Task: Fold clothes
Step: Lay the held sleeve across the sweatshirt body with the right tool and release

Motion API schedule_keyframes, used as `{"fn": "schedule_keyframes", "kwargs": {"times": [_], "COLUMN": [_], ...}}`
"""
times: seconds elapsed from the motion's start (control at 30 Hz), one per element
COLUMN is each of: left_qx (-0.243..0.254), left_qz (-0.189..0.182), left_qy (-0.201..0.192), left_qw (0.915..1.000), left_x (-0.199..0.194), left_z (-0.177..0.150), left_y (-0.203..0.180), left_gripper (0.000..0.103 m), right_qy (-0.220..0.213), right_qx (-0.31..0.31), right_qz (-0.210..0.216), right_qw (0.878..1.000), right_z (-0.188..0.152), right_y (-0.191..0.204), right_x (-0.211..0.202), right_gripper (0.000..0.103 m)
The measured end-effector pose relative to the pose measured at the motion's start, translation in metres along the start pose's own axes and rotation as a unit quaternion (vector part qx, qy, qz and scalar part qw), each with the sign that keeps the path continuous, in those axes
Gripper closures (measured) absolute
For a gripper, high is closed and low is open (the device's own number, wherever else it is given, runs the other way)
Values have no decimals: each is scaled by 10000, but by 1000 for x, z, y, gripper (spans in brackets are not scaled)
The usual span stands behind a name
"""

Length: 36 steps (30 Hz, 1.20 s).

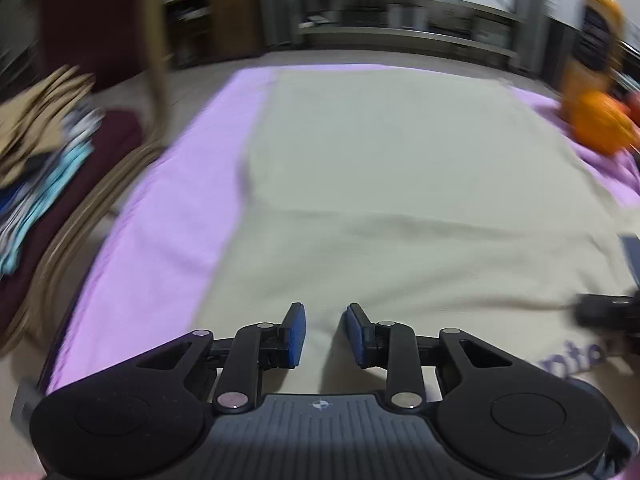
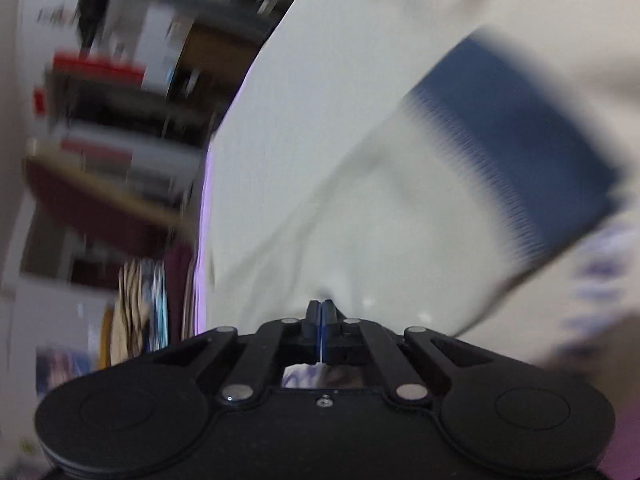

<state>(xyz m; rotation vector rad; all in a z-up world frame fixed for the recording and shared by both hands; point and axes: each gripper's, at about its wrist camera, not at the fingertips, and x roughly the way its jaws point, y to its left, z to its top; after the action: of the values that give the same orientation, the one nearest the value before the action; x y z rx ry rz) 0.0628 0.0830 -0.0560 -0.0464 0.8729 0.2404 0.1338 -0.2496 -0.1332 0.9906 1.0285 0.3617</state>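
A cream garment (image 1: 400, 184) lies spread flat on a pink cloth (image 1: 172, 232) covering the table. My left gripper (image 1: 323, 320) is open and empty, hovering over the garment's near edge. Purple lettering (image 1: 576, 360) shows on the garment at the right. My right gripper (image 2: 320, 312) is shut on a fold of the same cream garment (image 2: 320, 168), lifting it; the view is blurred by motion. A dark blue ribbed band (image 2: 520, 152) of the garment hangs at the upper right. The right gripper also shows as a dark shape at the right edge of the left wrist view (image 1: 608, 316).
A stack of folded clothes (image 1: 44, 152) sits on a dark red chair (image 1: 92, 32) left of the table. Orange objects (image 1: 600, 124) stand at the table's far right corner. Shelves and cabinets (image 1: 400, 12) line the back wall.
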Motion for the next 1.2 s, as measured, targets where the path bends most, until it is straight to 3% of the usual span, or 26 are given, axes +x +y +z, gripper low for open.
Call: {"fn": "schedule_keyframes", "kwargs": {"times": [0.03, 0.07, 0.13, 0.23, 0.3, 0.5, 0.6, 0.67, 0.7, 0.73, 0.8, 0.93, 1.0, 1.07, 1.1, 1.2], "left_qx": [-156, -313, -415, -510, -189, 1043, 1198, 1068, 1009, 949, 662, -130, -418, -497, -489, -272], "left_qz": [133, 267, 430, 107, -130, -651, -773, -691, -639, -574, -242, 523, 608, 608, 564, 381], "left_qy": [12, 24, -68, -342, -583, -787, -538, -491, -568, -611, -725, -796, -739, -728, -748, -633], "left_qw": [9998, 9992, 9982, 9981, 9980, 9893, 9883, 9907, 9912, 9919, 9949, 9954, 9945, 9942, 9944, 9969], "left_x": [-1, -1, -8, -24, -30, -15, 14, 31, 34, 36, 38, 39, 31, 14, 6, -14], "left_z": [0, 1, 1, 5, 13, 23, 27, 28, 30, 33, 41, 54, 55, 54, 51, 37], "left_y": [11, 22, 33, 31, 10, -61, -78, -80, -79, -77, -68, -33, -13, 2, 7, 13], "left_gripper": [74, 81, 88, 88, 88, 81, 84, 81, 79, 80, 86, 89, 88, 88, 86, 83], "right_qy": [-332, -663, -957, -1159, -1293, -632, -225, -41, -33, -64, -471, -1557, -1898, -2002, -1960, -1723], "right_qx": [206, 406, 417, 183, 27, -1280, -1309, -1069, -815, -541, -135, 438, 640, 660, 566, 122], "right_qz": [-89, -194, -236, -191, -160, 112, 122, 84, 124, 204, 259, -249, -360, -368, -351, -341], "right_qw": [9992, 9968, 9943, 9929, 9915, 9897, 9911, 9942, 9966, 9983, 9985, 9865, 9791, 9768, 9783, 9844], "right_z": [7, 10, 11, 8, 7, -5, -8, -3, 3, 7, 17, 32, 33, 28, 25, 12], "right_y": [-10, -21, -21, -9, -1, 66, 70, 62, 51, 40, 22, -2, -9, -7, -2, 18], "right_x": [-15, -31, -43, -46, -49, 3, 33, 50, 53, 53, 37, -8, -28, -42, -47, -56], "right_gripper": [103, 103, 103, 93, 87, 87, 88, 88, 101, 103, 103, 103, 102, 94, 89, 87]}}
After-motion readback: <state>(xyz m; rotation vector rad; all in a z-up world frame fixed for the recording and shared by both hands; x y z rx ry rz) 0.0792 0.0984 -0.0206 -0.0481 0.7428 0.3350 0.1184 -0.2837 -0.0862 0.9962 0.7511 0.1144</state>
